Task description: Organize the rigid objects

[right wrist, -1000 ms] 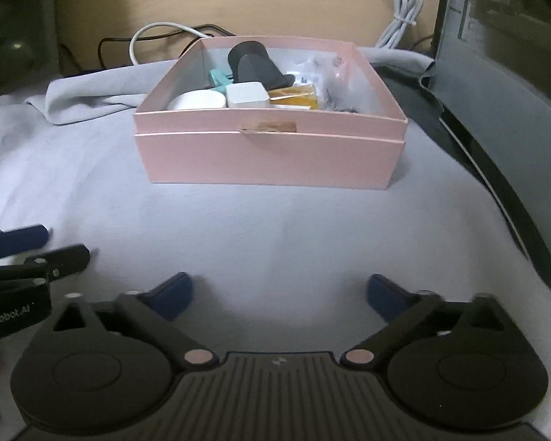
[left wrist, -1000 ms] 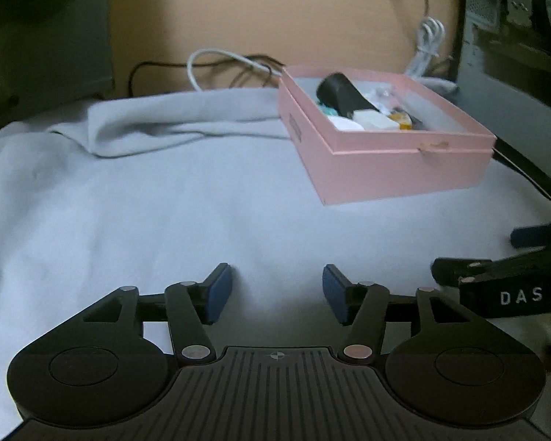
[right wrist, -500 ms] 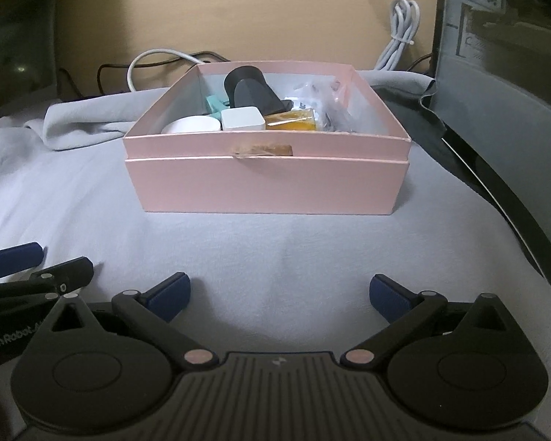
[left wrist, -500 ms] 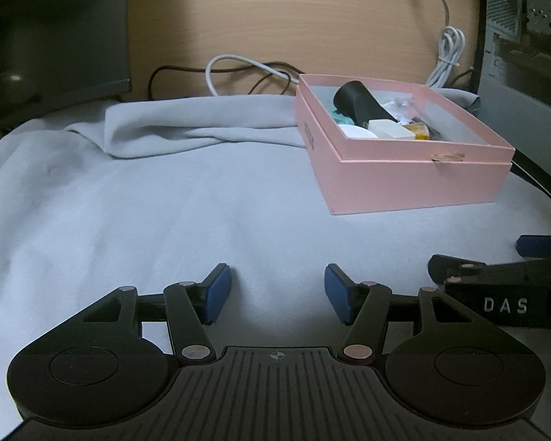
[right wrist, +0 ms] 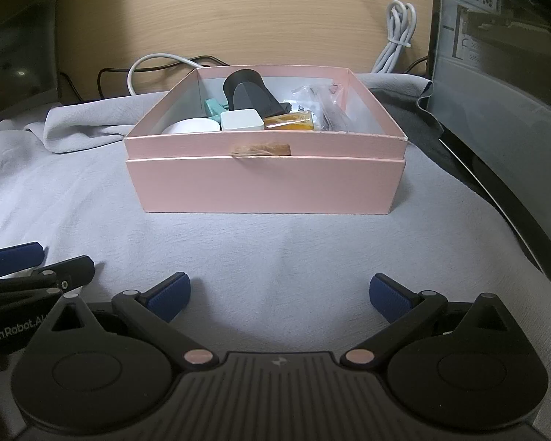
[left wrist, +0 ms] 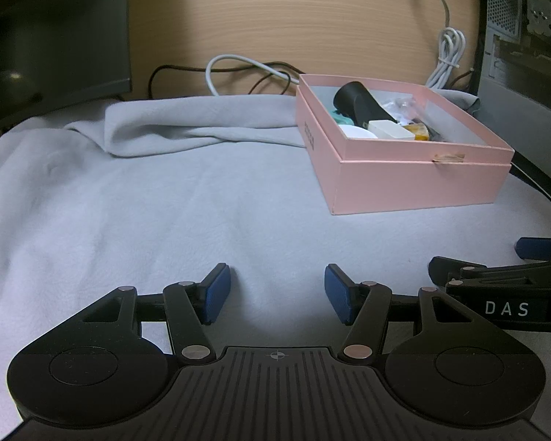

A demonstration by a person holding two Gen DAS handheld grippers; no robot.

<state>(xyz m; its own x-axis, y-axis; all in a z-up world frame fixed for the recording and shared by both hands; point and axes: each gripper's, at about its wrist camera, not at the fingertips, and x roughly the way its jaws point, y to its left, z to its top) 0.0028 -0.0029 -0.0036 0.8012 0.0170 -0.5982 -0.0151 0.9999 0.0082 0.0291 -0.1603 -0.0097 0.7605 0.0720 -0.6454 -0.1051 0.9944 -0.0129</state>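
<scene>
A pink box [left wrist: 415, 183] [right wrist: 264, 187] stands on the grey cloth. It holds a black cylinder-shaped object [right wrist: 249, 92], a white square block [right wrist: 241, 119], a white round lid [right wrist: 193, 125], a teal piece [right wrist: 213, 106], an amber packet [right wrist: 294, 121] and a clear bag [right wrist: 323, 103]. My left gripper [left wrist: 277, 294] is open and empty, low over the cloth, left of the box. My right gripper [right wrist: 279, 294] is open and empty, facing the box front. Each gripper shows at the edge of the other's view: the right one [left wrist: 496, 275], the left one [right wrist: 29, 268].
A grey cloth [left wrist: 147, 202] covers the table, bunched in a fold [left wrist: 187, 125] at the back. White and dark cables [left wrist: 238, 70] lie behind the box by a wooden wall. A dark monitor [left wrist: 47, 36] stands at left; a computer case [right wrist: 503, 73] at right.
Both grippers have dropped lower and tilted up, so the box looks nearer the right one and more wall shows. Both stay open and empty. The box has not moved.
</scene>
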